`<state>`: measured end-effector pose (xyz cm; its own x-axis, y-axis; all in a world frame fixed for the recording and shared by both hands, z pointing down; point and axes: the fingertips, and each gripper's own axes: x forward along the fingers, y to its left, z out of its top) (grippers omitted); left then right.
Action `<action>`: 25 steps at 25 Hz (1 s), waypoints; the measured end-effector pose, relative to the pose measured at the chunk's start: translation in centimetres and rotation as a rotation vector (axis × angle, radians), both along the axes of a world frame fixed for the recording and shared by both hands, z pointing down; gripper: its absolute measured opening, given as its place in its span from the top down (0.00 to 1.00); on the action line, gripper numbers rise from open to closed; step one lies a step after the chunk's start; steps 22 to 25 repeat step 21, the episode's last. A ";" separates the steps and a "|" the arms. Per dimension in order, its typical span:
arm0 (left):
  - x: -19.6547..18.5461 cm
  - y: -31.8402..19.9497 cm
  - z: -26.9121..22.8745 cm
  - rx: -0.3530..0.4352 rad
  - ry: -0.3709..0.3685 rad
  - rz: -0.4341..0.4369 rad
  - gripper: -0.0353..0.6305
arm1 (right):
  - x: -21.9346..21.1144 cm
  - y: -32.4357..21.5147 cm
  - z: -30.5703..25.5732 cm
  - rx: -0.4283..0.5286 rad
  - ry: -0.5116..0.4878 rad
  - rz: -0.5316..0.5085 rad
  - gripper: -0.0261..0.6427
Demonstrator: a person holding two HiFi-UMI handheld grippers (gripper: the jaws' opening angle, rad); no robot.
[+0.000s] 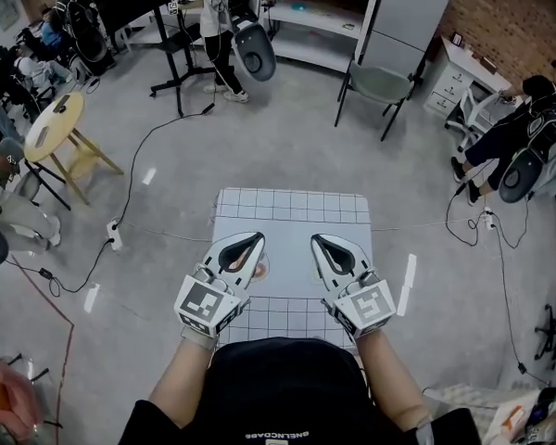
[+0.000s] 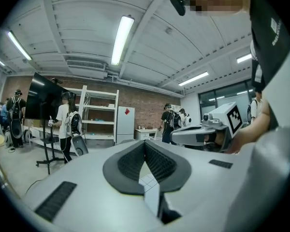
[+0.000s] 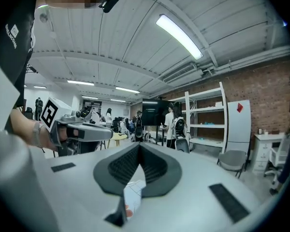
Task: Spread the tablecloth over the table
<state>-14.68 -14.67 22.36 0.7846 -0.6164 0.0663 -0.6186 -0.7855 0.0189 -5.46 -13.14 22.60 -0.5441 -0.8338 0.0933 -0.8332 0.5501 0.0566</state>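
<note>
Left gripper (image 1: 258, 239) and right gripper (image 1: 317, 240): fingers fully closed, each pinching the near edge of the checked tablecloth (image 1: 292, 213). The rest of the cloth is spread out ahead of and below the fingers.

I'm in a big lab-like workshop. The bare grey concrete floor (image 1: 287, 146) is crossed by black cables (image 1: 132, 170). A red brick wall (image 1: 519, 17) stands far right, with white metal shelving (image 1: 315, 17) along the far side. Long tube ceiling lights (image 2: 120, 40) hang overhead, and other people (image 1: 207, 7) around me carry handheld gripper rigs.
</note>
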 end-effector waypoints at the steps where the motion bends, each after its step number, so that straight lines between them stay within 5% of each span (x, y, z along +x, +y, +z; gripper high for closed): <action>1: -0.1 0.0 0.0 0.004 -0.003 -0.002 0.93 | -0.1 -0.1 -0.2 0.004 -0.003 -0.001 0.95; 25: -0.6 2.1 0.5 -0.005 -0.005 -0.019 0.93 | 0.5 1.1 -0.2 0.011 -0.008 -0.007 0.95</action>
